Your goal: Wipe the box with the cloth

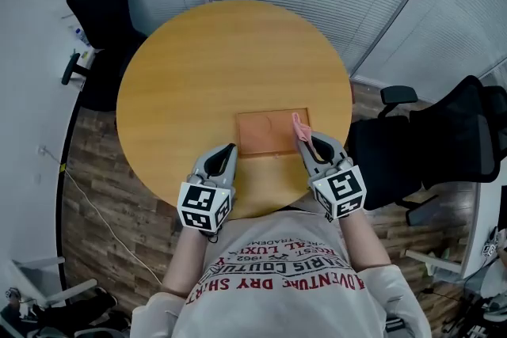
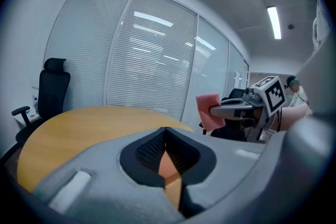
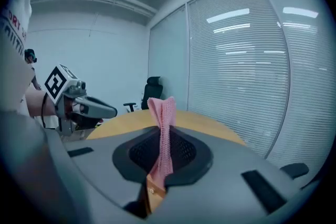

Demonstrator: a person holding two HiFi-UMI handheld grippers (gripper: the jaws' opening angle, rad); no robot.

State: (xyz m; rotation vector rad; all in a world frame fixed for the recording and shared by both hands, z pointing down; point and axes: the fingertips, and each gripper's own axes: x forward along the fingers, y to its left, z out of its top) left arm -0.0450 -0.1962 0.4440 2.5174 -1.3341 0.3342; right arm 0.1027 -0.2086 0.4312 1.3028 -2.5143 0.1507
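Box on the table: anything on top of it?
Nothing lies on the box; its top is bare. The pink cloth, pinched in the right tool, is over its right edge; contact can't be judged. That tool covers the box's near right corner.

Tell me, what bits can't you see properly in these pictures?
- Box: in the left gripper view only a sliver shows, behind the shut left gripper.
- Cloth: lower end hidden inside the right gripper, right gripper view.
- Head view: too small to tell whether cloth touches box.
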